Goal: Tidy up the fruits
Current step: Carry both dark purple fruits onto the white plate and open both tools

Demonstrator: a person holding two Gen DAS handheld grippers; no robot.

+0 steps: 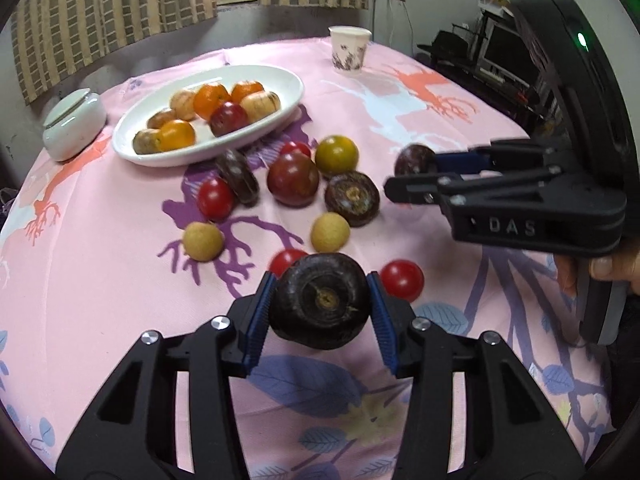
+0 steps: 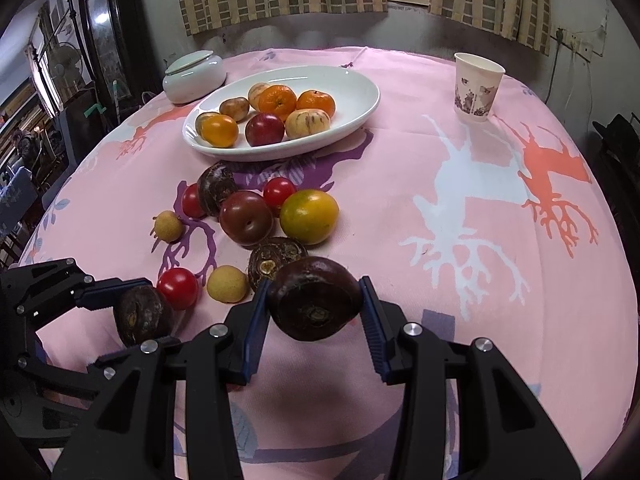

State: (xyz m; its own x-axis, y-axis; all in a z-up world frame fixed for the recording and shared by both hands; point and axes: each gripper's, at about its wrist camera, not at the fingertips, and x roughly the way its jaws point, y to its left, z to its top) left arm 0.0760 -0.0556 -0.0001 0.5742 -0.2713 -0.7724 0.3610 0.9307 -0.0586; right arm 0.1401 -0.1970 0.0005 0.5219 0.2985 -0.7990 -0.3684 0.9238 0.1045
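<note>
My left gripper (image 1: 320,300) is shut on a dark water chestnut (image 1: 320,300) and holds it above the pink cloth. My right gripper (image 2: 314,300) is shut on another dark water chestnut (image 2: 314,300); it also shows in the left wrist view (image 1: 414,158). The left gripper and its chestnut (image 2: 142,314) show at the lower left of the right wrist view. A white oval plate (image 1: 280,80) holds oranges, a red plum and striped pale fruits. Loose on the cloth lie cherry tomatoes (image 1: 215,199), a dark tomato (image 1: 293,179), a yellow-green tomato (image 1: 336,154), longans (image 1: 330,232) and two more chestnuts (image 1: 352,199).
A paper cup (image 2: 478,86) stands at the far right of the table. A pale lidded jar (image 2: 194,76) stands behind the plate on the left. Curtains and a wall lie behind the round table's far edge.
</note>
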